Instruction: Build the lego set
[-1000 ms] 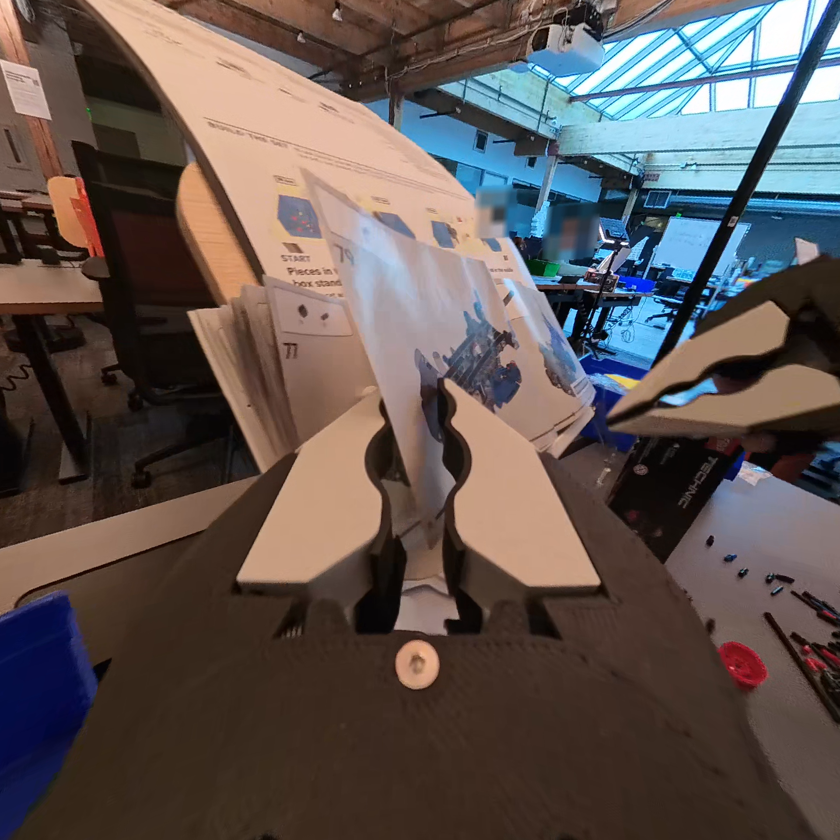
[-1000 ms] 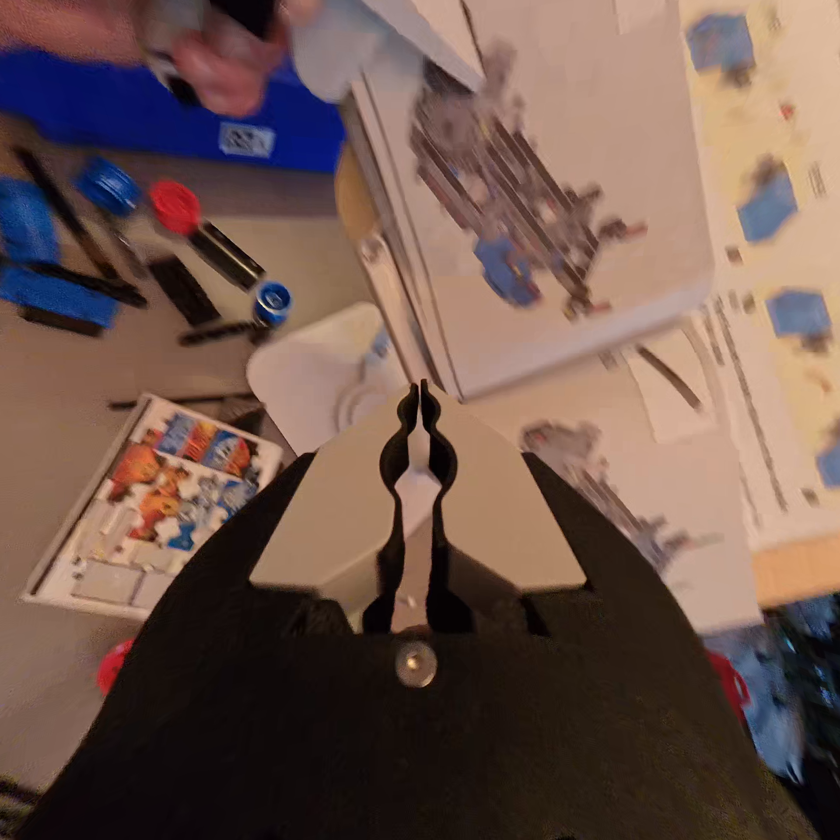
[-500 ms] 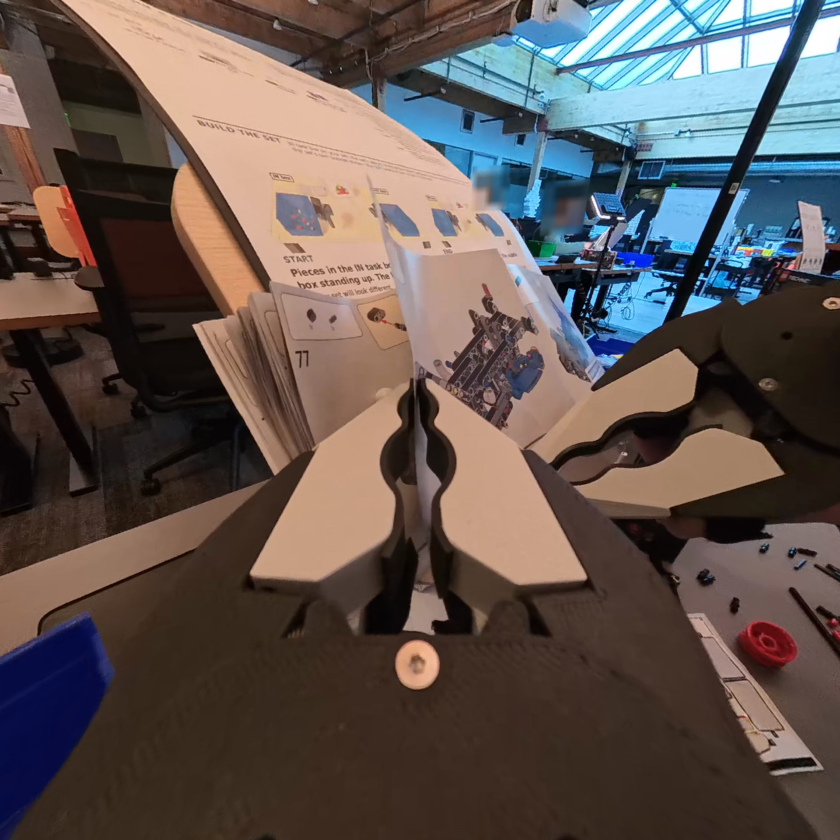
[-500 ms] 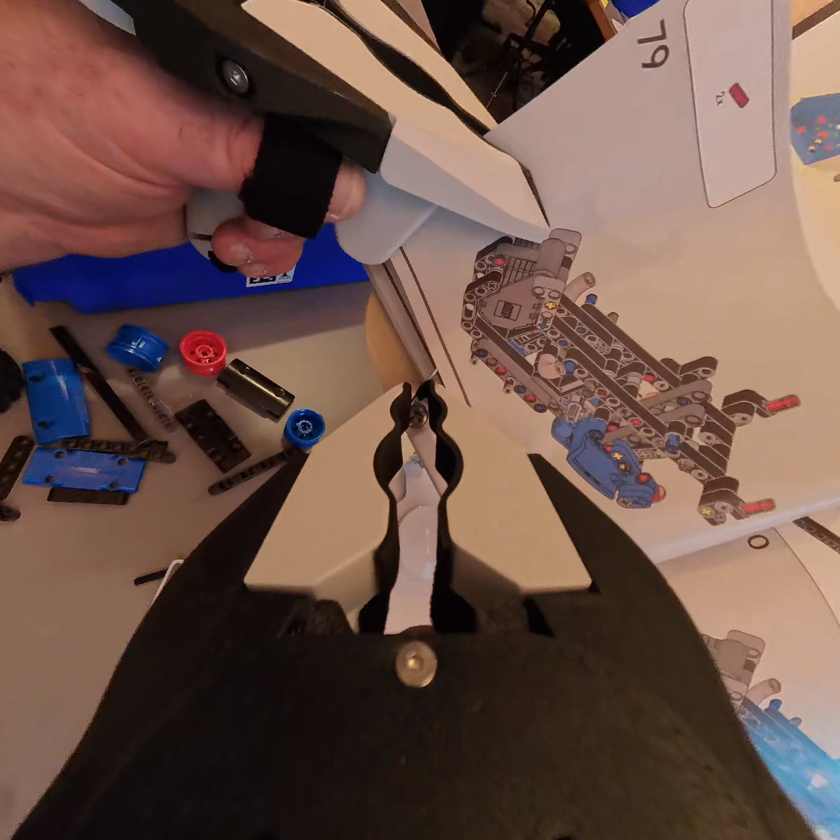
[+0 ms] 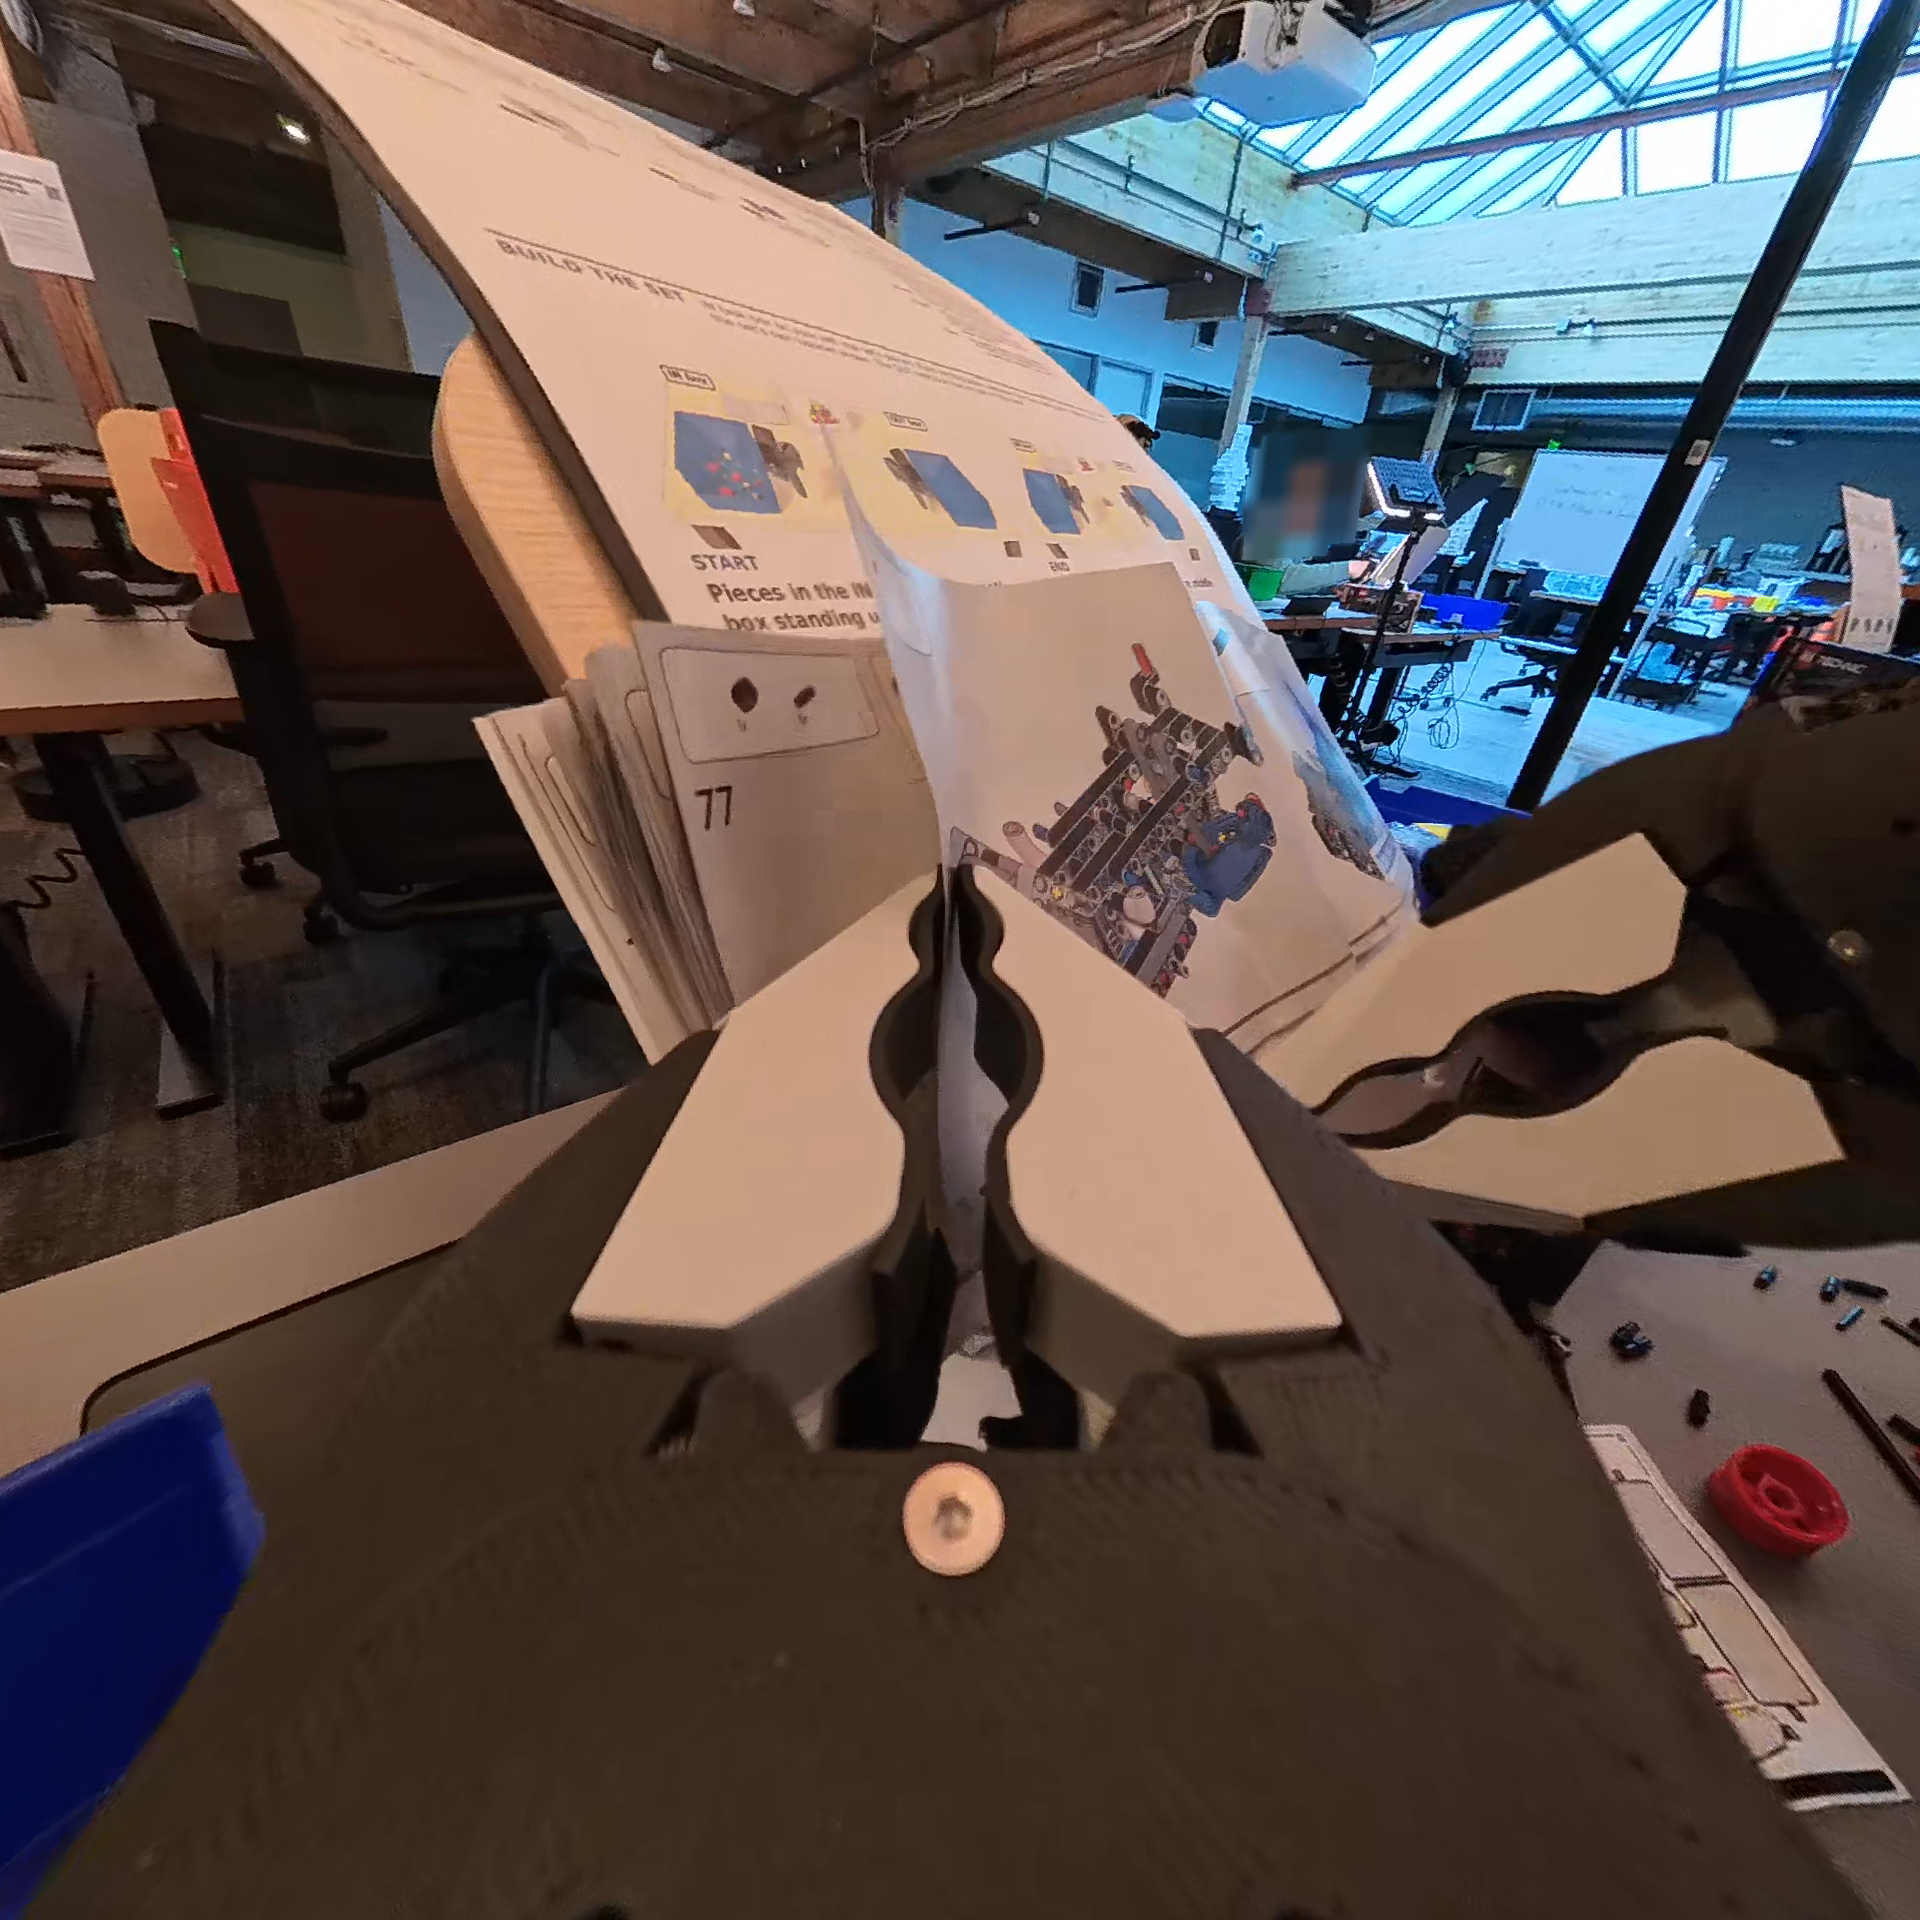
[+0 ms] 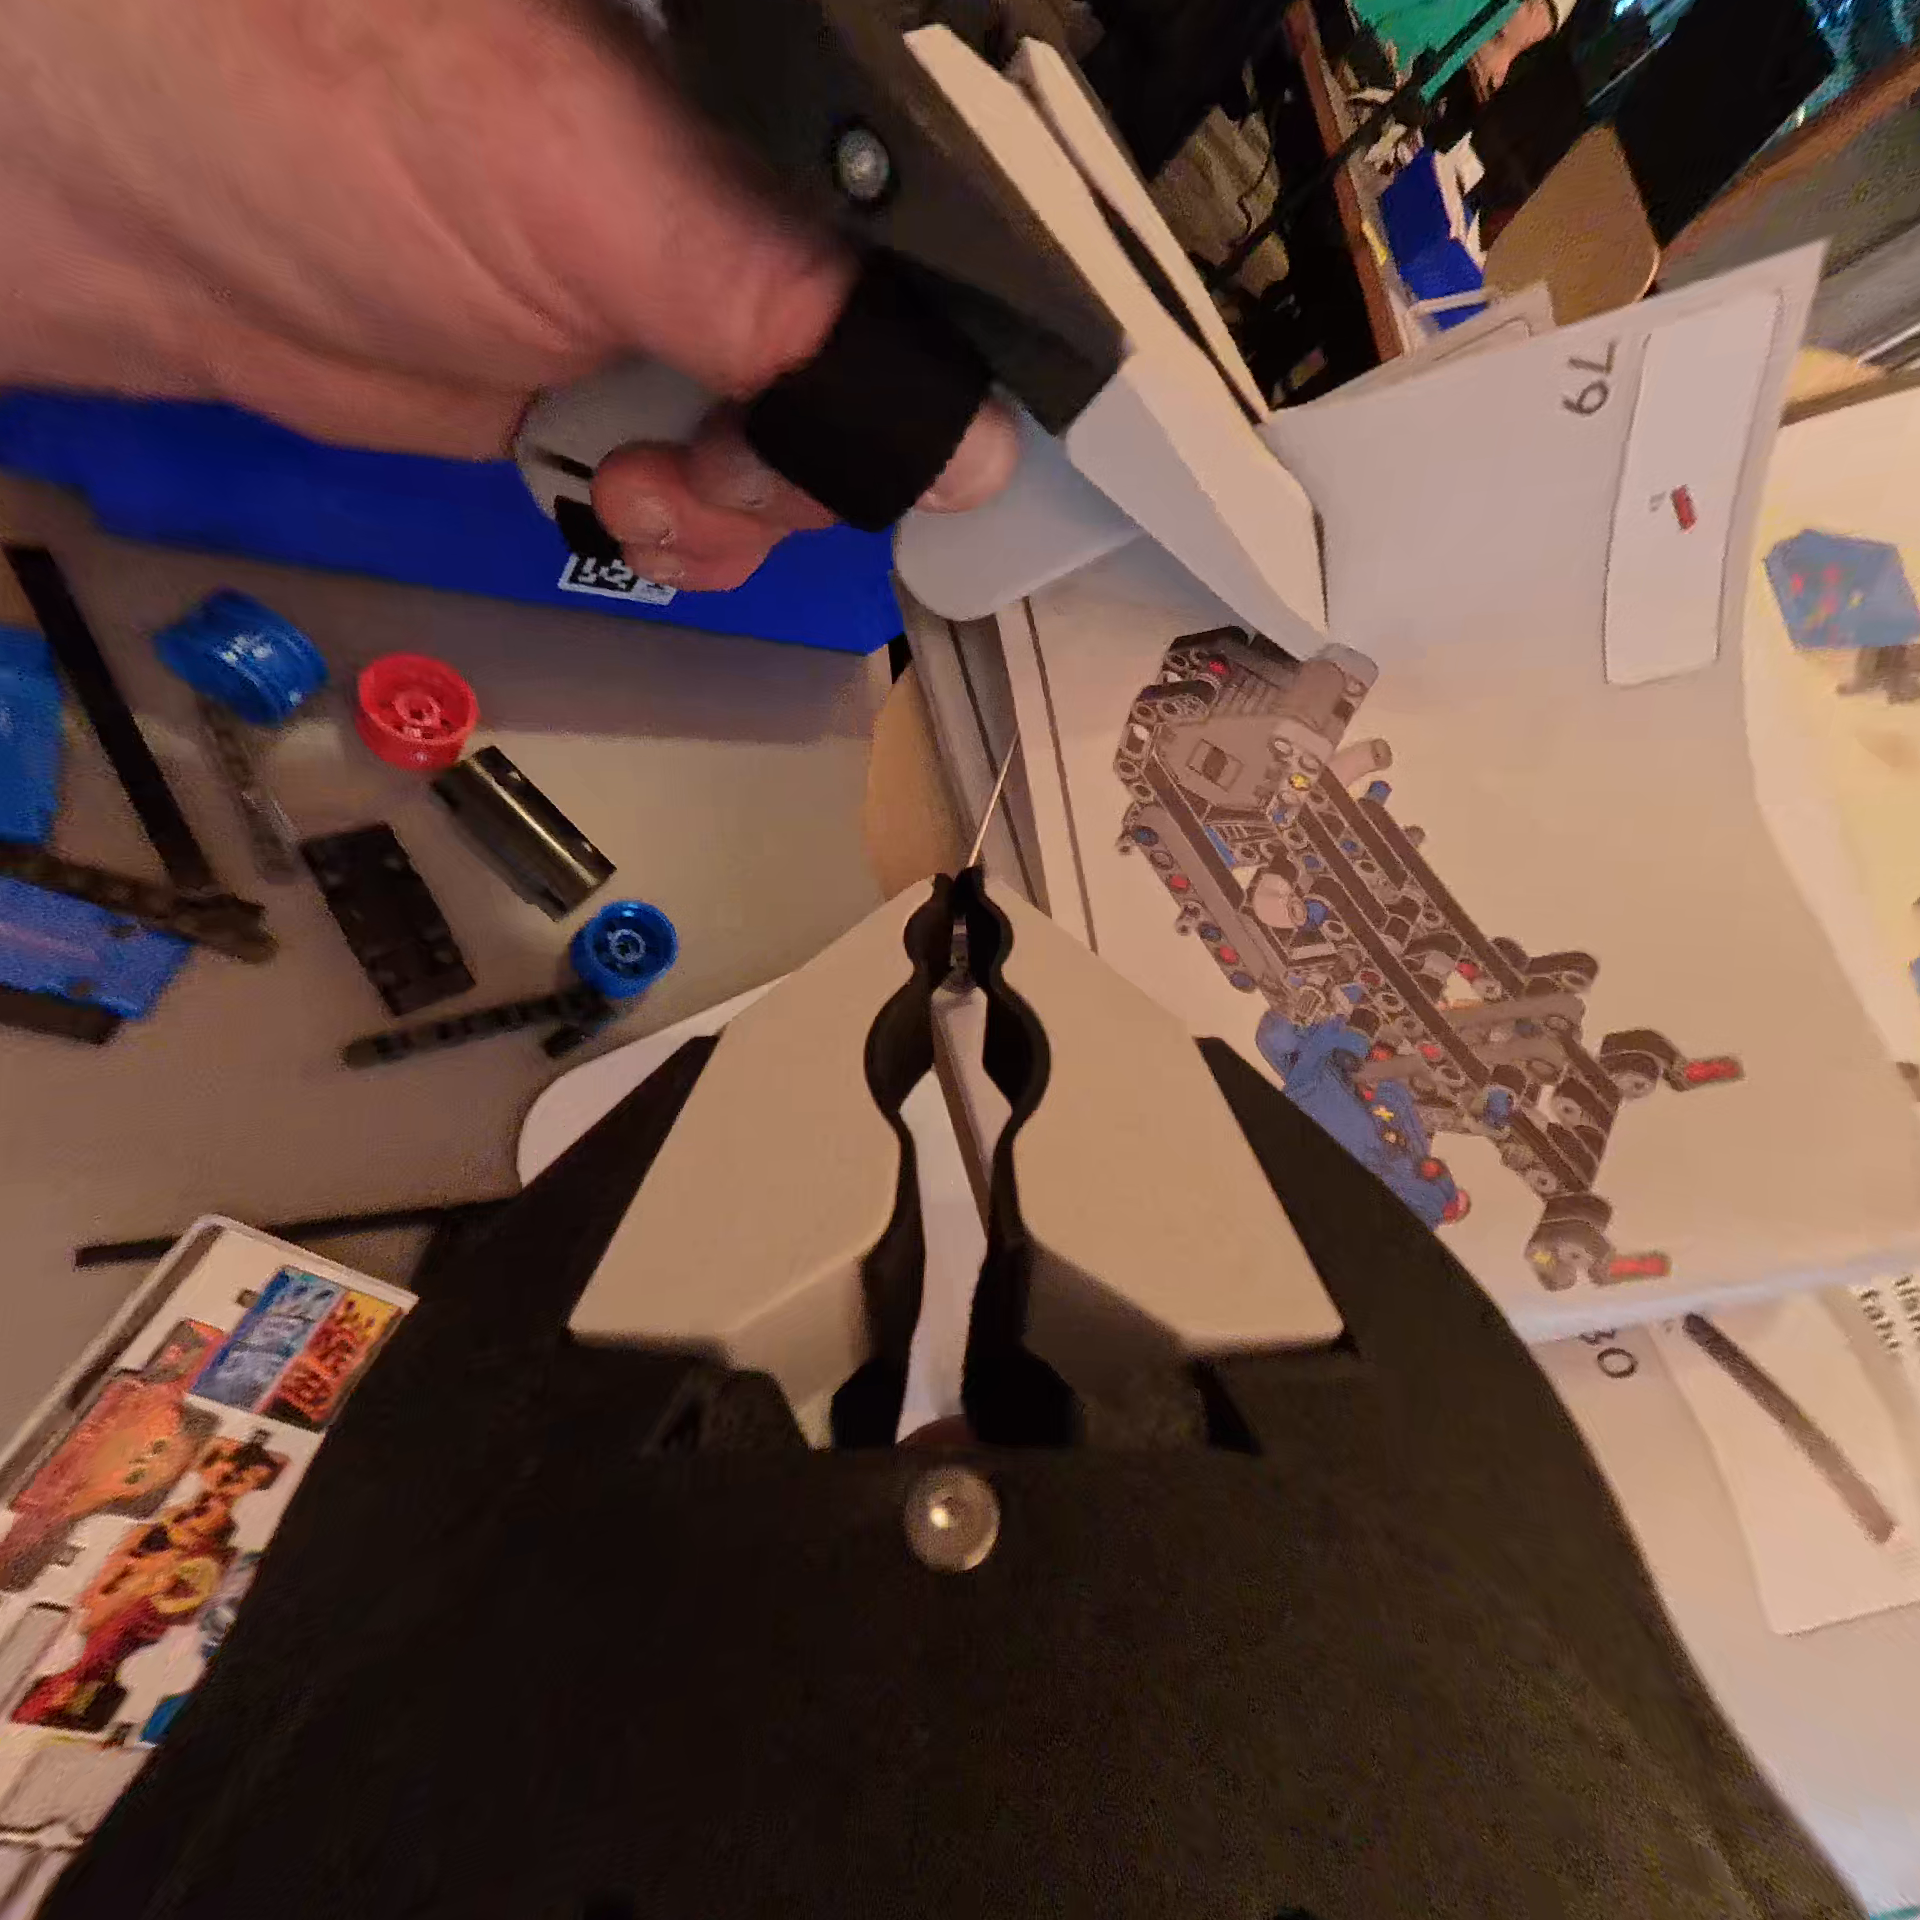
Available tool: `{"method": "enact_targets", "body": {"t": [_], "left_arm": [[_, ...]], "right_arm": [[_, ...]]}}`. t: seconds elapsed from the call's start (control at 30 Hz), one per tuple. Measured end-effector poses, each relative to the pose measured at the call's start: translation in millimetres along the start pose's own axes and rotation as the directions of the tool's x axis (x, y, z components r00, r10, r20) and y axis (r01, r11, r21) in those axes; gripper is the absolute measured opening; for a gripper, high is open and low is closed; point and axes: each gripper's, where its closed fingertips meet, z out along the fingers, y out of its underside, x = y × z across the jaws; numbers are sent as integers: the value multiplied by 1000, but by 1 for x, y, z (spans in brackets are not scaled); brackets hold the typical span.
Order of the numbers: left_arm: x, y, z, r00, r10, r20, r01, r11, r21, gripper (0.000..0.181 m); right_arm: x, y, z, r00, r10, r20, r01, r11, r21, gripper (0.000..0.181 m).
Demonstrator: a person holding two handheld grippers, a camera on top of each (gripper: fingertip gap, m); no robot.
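Observation:
The open instruction booklet (image 5: 1122,790) leans on a curved board; its lifted page shows a grey and blue model (image 6: 1455,935). My left gripper (image 5: 954,883) is shut on that page's edge and holds it upright. In the right wrist view the left gripper (image 6: 1288,582), held by a hand, pinches the page's top corner. My right gripper (image 6: 956,894) has its tips together on a thin page edge at the booklet's bottom. It also shows in the left wrist view (image 5: 1309,1091) at the booklet's lower right.
Loose parts lie on the table: a red wheel (image 6: 416,712), two blue wheels (image 6: 623,948), a black cylinder (image 6: 520,831), black beams and blue panels (image 6: 83,956). A sticker sheet (image 6: 187,1455) lies near me. A blue bin (image 6: 364,499) stands behind. The instruction board (image 5: 727,364) arches over. Left tips to right tips: about 8 centimeters. My right gripper's tips are some 20 centimeters from the black cylinder (image 6: 520,831).
My left gripper's jaws have closed on the page, which now stands straighter. My right gripper has moved in to the booklet's bottom edge and pinches a page there.

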Motion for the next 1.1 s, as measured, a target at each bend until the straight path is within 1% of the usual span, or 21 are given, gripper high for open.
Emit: {"method": "enact_targets", "body": {"t": [0.17,0.27,0.3,0.4,0.47,0.53,0.63,0.73,0.77,0.83,0.9,0.97,1.1], "left_arm": [[-1,-1,0,1000,-15,-8,15,1000,5,0],[-1,-1,-1,1000,-21,-15,21,1000,-4,0],[-2,-1,-1,1000,-24,-16,24,1000,-2,0],[-2,0,-3,999,-26,-19,26,1000,-15,0],[-2,-1,-5,999,-32,-30,31,999,-24,0],[-1,1,-6,999,-19,-35,17,998,-52,0],[6,2,-10,997,24,-69,-30,994,-102,0],[5,-3,-13,997,36,-66,-42,995,-94,0],[4,-3,-13,997,33,-66,-39,995,-94,0],[3,-1,-12,998,33,-62,-39,995,-97,0],[5,0,-10,997,39,-66,-45,994,-99,0],[5,1,-9,997,46,-59,-52,994,-99,0],[0,3,-8,998,47,-42,-51,994,-101,0]], "right_arm": [[-1,0,-1,973,-223,-57,223,975,-8,0],[-1,0,-1,943,-321,-86,320,947,-25,0],[-1,0,-1,940,-329,-86,328,944,-29,0],[-1,1,-1,952,-296,-74,296,955,-9,0],[-1,0,-1,948,-306,-84,306,952,-21,0],[-2,1,-1,956,-284,-71,283,959,-22,0],[-2,1,0,981,-191,-26,191,981,-20,0],[-2,0,0,987,-163,-8,162,984,-70,4],[-2,-2,1,989,-148,-8,147,987,-70,7],[0,-5,6,996,-83,-14,82,994,-67,2],[0,-6,8,1000,-16,7,16,999,-46,1],[-1,-7,7,1000,-17,13,17,1000,-21,0],[-7,-6,7,987,-156,-34,156,988,19,0]]}}
